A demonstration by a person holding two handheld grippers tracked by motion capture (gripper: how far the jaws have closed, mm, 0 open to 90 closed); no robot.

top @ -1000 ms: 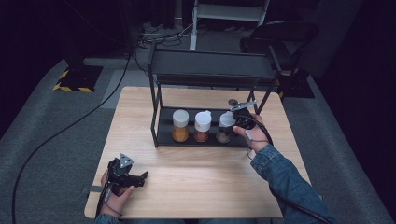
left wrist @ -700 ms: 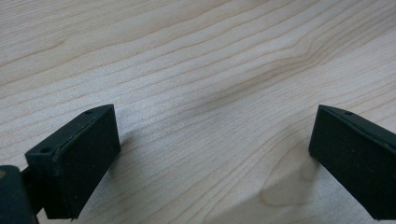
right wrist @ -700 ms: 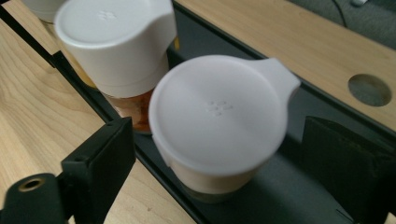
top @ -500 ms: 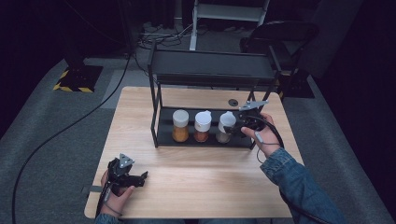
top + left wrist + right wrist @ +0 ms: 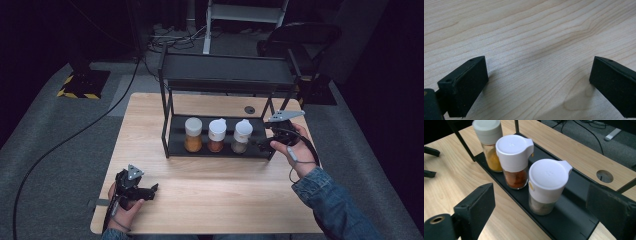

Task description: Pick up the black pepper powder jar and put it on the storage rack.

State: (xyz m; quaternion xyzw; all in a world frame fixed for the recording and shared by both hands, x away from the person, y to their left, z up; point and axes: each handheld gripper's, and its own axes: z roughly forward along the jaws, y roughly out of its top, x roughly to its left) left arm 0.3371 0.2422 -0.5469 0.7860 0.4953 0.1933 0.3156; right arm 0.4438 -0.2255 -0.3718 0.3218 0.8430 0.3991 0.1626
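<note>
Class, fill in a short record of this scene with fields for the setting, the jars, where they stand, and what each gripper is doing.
setting: wooden table with a black two-level rack
jars: three white-capped spice jars in a row
position: upright on the rack's bottom shelf
left gripper: jaws open, nothing between them, low over bare table
right gripper: jaws open and just been opening, nothing between them, beside the rightmost jar

Light wooden table [image 5: 210, 190], black two-tier rack [image 5: 225, 75] standing on it, three spice jars [image 5: 216, 136] on the rack's lower shelf
</note>
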